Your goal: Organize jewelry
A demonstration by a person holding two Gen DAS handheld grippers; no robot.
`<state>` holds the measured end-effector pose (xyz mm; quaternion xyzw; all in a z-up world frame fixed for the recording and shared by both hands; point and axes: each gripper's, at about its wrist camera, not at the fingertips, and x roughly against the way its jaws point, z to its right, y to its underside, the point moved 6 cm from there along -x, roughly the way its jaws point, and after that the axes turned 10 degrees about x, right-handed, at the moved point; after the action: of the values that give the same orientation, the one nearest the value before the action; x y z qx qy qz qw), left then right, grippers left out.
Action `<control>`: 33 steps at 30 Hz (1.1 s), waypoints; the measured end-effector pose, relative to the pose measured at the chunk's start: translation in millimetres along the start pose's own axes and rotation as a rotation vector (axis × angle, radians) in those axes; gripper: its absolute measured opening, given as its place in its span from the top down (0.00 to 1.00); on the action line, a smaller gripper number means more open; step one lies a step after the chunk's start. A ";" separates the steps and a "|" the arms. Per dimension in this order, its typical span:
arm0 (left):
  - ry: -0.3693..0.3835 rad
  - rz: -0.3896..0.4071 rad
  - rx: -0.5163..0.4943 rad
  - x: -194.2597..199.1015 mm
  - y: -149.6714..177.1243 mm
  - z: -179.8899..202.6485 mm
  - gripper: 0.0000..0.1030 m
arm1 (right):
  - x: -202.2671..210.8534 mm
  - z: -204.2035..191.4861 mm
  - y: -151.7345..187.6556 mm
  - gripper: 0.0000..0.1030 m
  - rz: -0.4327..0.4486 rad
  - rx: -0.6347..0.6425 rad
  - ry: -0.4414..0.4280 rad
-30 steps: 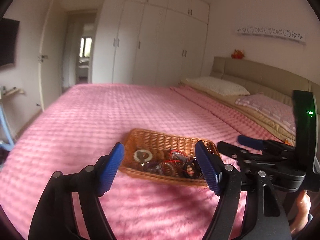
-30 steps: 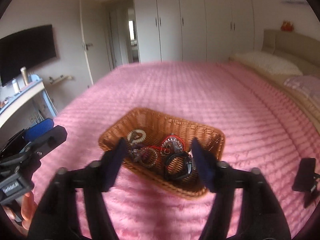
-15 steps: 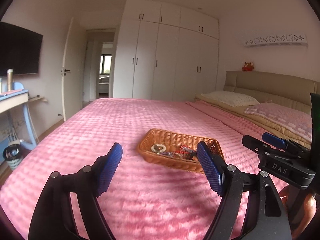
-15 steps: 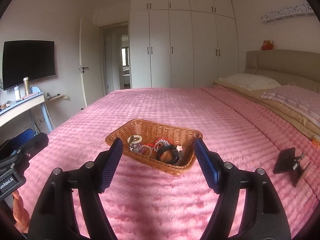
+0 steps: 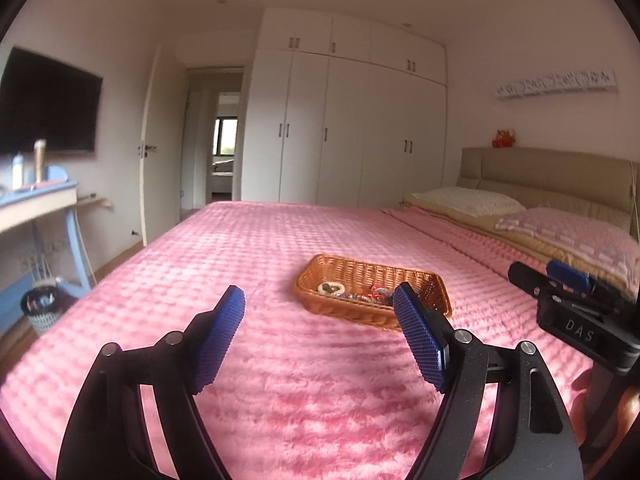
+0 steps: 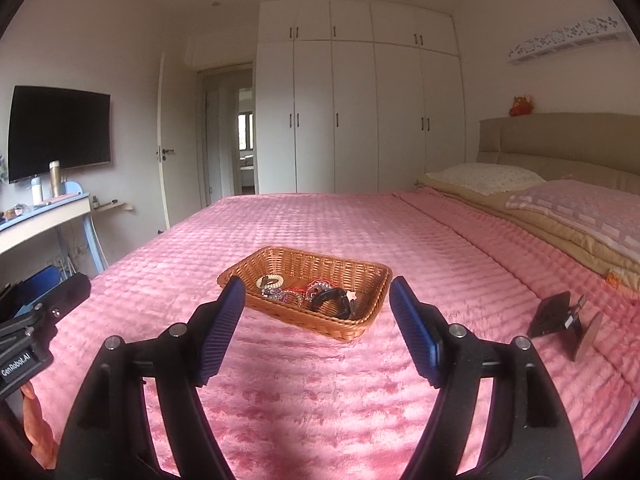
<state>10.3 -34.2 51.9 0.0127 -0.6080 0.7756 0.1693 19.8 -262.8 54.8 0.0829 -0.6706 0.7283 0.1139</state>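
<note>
Jewelry (image 6: 308, 294) all lay inside wicker basket (image 6: 360, 322) on pink bed (image 6: 320, 400); nothing loose on cover, task looked finished. Left gripper (image 5: 320, 340) and right gripper (image 6: 318, 322): jaws spread, empty.

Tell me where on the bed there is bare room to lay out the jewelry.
The pink blanket is bare between the basket and the camera, and on the basket's left toward the desk. To its right lies a black stand. The basket itself is crowded with jewelry.
</note>
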 end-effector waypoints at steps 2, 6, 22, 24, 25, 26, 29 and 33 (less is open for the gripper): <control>0.008 0.003 0.004 1.8 -1.6 -0.3 0.27 | 0.9 -2.2 -0.1 0.30 0.004 0.009 0.006; -0.015 0.027 -0.045 1.2 -4.5 5.7 0.27 | -4.2 -4.4 -0.2 0.30 -0.005 0.023 0.019; -0.029 -0.015 -0.047 -21.4 18.6 4.2 0.27 | -26.0 -8.2 28.1 0.30 -0.066 0.046 0.028; -0.032 -0.009 -0.047 -23.1 21.8 3.9 0.27 | -27.8 -7.1 31.9 0.30 -0.067 0.043 0.030; -0.034 -0.005 -0.046 -23.6 23.3 3.4 0.27 | -29.5 -6.4 34.5 0.30 -0.070 0.041 0.030; -0.036 -0.007 -0.045 -24.7 24.2 3.2 0.27 | -30.3 -5.5 35.8 0.30 -0.072 0.037 0.030; -0.043 -0.014 -0.048 -28.1 27.1 3.0 0.27 | -34.2 -4.3 40.7 0.30 -0.085 0.020 0.019; -0.051 -0.023 -0.059 -30.7 31.3 4.0 0.27 | -35.5 -5.0 43.5 0.30 -0.086 0.024 0.021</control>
<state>29.8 -51.9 16.6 0.0342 -0.6346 0.7547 0.1629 42.0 -263.0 3.0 0.1056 -0.6564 0.7315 0.1512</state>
